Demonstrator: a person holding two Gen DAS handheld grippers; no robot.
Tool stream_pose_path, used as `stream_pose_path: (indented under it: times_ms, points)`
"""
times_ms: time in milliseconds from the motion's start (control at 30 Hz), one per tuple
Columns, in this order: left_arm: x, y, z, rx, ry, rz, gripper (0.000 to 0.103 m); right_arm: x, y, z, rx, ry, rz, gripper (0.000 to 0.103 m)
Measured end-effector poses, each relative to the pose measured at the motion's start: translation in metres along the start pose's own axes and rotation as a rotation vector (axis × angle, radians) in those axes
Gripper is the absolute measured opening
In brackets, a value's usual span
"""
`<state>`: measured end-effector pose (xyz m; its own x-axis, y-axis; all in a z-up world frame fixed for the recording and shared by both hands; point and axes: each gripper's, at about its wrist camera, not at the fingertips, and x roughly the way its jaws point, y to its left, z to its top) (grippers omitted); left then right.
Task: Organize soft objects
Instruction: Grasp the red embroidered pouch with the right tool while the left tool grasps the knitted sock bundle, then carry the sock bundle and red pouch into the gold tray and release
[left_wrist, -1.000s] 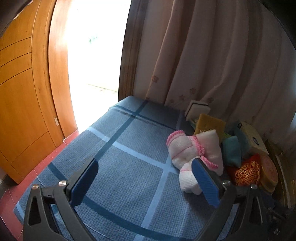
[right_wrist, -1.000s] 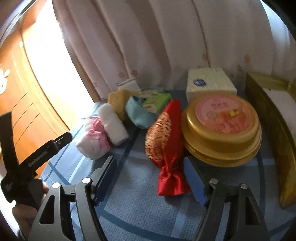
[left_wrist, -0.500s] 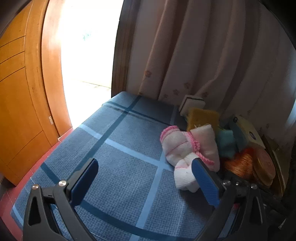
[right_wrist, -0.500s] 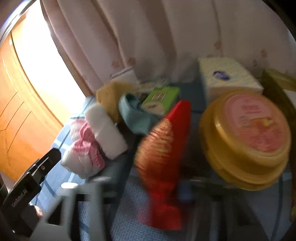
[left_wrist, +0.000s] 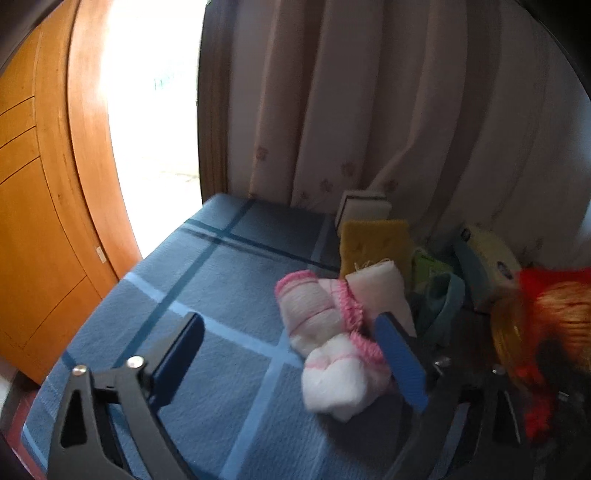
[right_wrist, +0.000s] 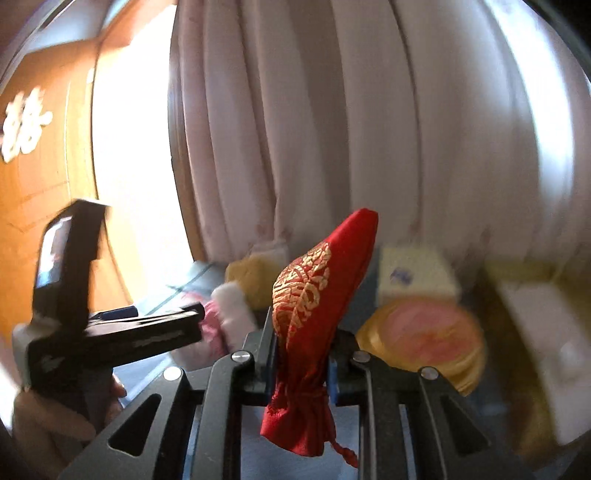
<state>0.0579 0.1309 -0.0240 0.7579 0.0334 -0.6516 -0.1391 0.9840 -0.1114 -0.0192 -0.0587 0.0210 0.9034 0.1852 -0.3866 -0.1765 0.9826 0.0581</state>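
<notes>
Since 1 s ago the right tool (right_wrist: 301, 363) clamped the red embroidered pouch (right_wrist: 317, 295) and lifted it off the blue checked table (left_wrist: 221, 295); pouch neck pinched, tassel hanging below. Left tool (left_wrist: 291, 354) wide, jaws closing, nothing between; pink-white socks (left_wrist: 325, 339) lie just beside its right finger. Bg blurred: 1 gold tin (right_wrist: 424, 339), 1 tissue pack (right_wrist: 413, 273), yellow sponge (left_wrist: 373, 240) partly hidden. Sock count unclear.

red satin pouch (right_wrist: 314, 295): gold woven characters, we can't read them
orange wooden door (right_wrist: 44, 184): white cut-out sign, too blurred for us to read
</notes>
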Motion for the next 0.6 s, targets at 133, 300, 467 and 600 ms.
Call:
stream_pose_path:
  times_ms: [133,300,467,600]
  points:
    - [0.022,-0.01,0.003,0.022,0.043,0.08,0.08,-0.005,0.001,0.003,-0.018,-0.037,-0.015,0.022]
    - [0.038,-0.005,0.001,-0.026,0.128,0.031,0.079,-0.005,0.003,0.004,-0.016,-0.038,-0.009,0.022]
    - [0.05,-0.013,0.001,-0.014,0.179,0.001,0.054,-0.003,0.0,0.001,-0.013,-0.041,-0.003,0.022]
    - [0.043,-0.023,0.0,0.019,0.155,-0.029,0.034,-0.004,-0.001,0.0,-0.001,-0.045,-0.006,0.022]
